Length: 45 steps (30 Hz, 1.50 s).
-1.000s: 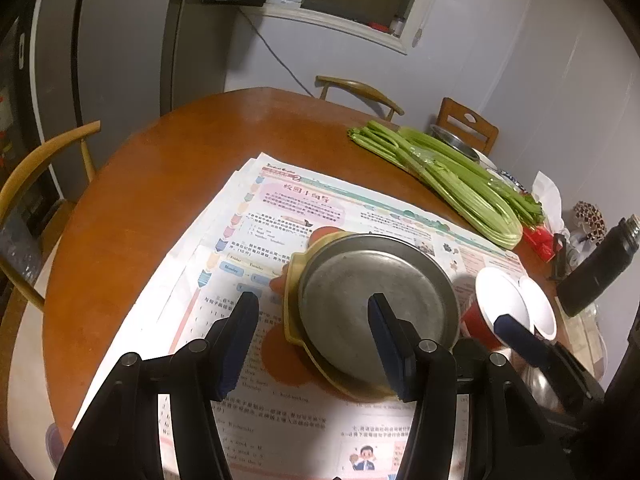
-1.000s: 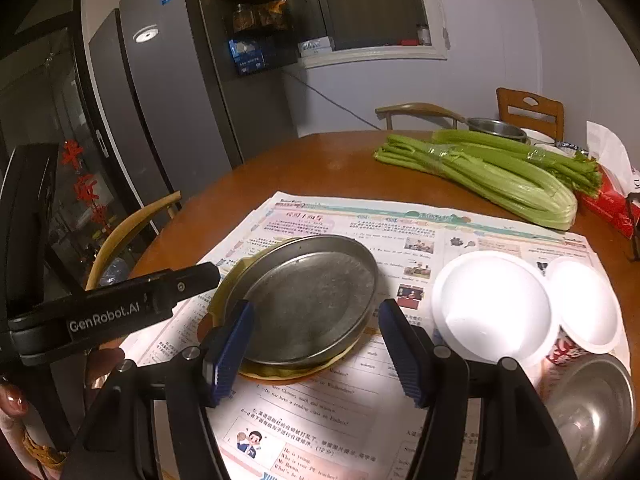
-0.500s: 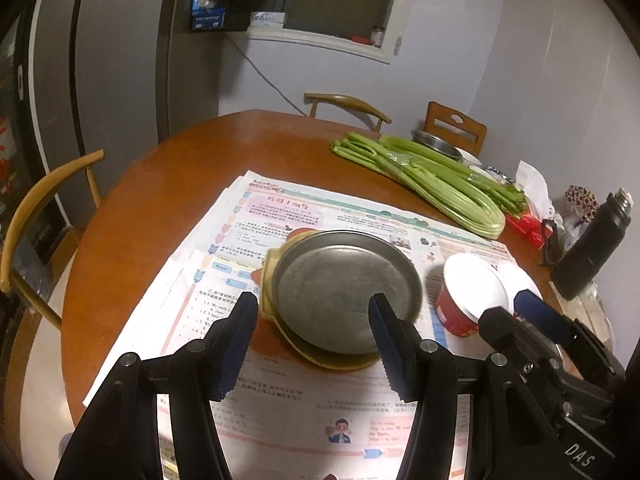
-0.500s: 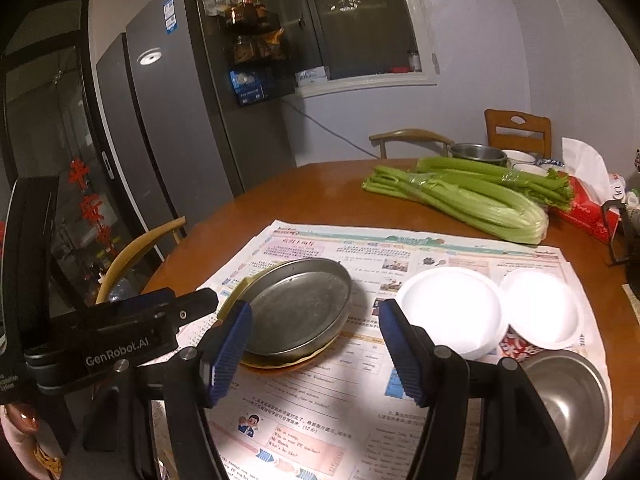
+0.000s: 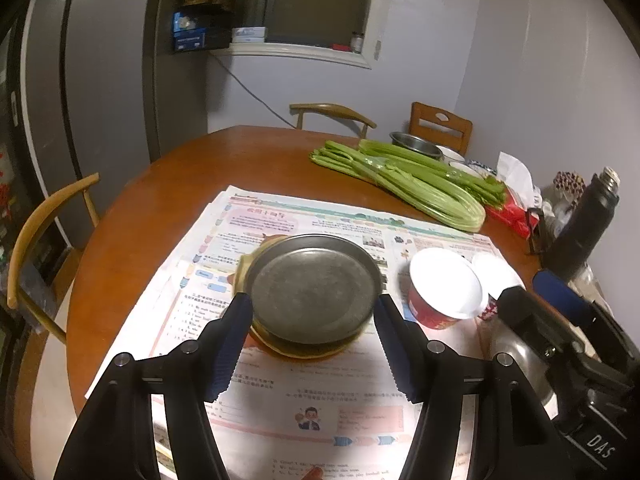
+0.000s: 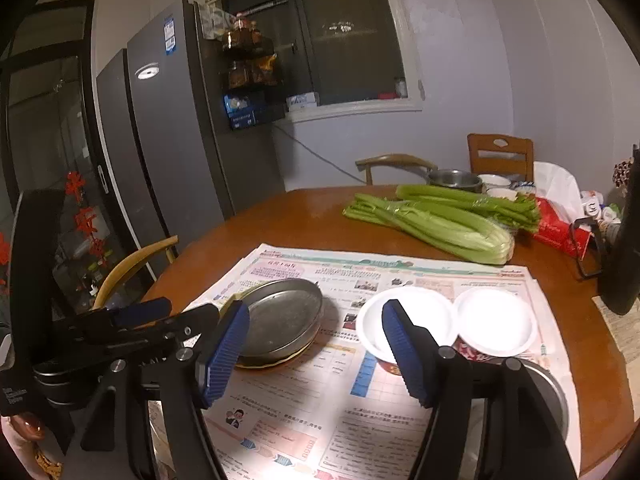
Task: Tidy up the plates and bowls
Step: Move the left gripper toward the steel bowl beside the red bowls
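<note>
A round metal plate (image 5: 312,286) sits stacked on a yellow plate (image 5: 296,350) on newspaper; the stack also shows in the right wrist view (image 6: 282,324). Two red bowls with white insides (image 5: 444,286) (image 6: 494,322) stand side by side to its right. A steel bowl (image 6: 552,396) lies at the near right. My left gripper (image 5: 314,322) is open and empty, raised just short of the stack. My right gripper (image 6: 316,334) is open and empty, raised above the paper between the stack and the bowls.
Celery bunches (image 5: 404,184) lie across the far table. A steel bowl and small white bowls (image 6: 456,179) stand behind them. A dark bottle (image 5: 580,226) and red bag (image 6: 560,228) are at the right. Wooden chairs (image 5: 40,232) ring the round table (image 5: 160,216).
Both grippers have pulled back and risen from the plate stack, so the table looks further off. Both stayed open. The plates and bowls have not moved.
</note>
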Available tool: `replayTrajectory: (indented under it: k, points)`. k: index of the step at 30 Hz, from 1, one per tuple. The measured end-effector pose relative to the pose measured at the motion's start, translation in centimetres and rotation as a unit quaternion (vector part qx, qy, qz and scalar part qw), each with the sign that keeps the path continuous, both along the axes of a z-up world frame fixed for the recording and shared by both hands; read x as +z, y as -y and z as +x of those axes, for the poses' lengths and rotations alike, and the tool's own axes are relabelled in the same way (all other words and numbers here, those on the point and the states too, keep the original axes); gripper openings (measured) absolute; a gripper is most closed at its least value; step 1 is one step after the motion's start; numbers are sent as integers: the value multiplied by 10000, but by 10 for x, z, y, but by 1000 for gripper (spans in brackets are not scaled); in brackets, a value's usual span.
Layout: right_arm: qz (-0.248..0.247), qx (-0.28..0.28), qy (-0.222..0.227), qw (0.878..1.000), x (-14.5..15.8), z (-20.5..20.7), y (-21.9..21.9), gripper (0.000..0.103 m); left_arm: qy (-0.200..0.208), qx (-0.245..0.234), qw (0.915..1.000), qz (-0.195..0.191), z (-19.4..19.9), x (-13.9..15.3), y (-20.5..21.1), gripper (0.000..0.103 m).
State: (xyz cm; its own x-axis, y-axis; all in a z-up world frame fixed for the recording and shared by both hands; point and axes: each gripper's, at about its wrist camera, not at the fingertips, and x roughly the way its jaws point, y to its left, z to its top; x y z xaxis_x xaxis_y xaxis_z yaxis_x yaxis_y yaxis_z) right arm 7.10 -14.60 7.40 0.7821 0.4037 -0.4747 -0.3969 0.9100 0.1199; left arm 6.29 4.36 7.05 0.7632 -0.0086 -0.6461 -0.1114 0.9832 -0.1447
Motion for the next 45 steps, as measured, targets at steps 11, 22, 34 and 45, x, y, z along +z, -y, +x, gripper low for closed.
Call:
replayTrajectory:
  k: [11,22,34,45]
  points:
    - [103,-199,215,9995,16,-17,29,71,-111,-211,9997,-18,-1,1,28,65]
    - [230,-399,484,9978,30,-33,63,75,-55,-618,9981,21,-6,9,64,65]
    - [365,-877,139,9954,32,-37,132,78,-221,-1196,9925,-87,-1,3,107,65]
    - [88,-1133,-405,9927,8,-30,175,78,-438,-1415,9889,-61,13,-9,142,65]
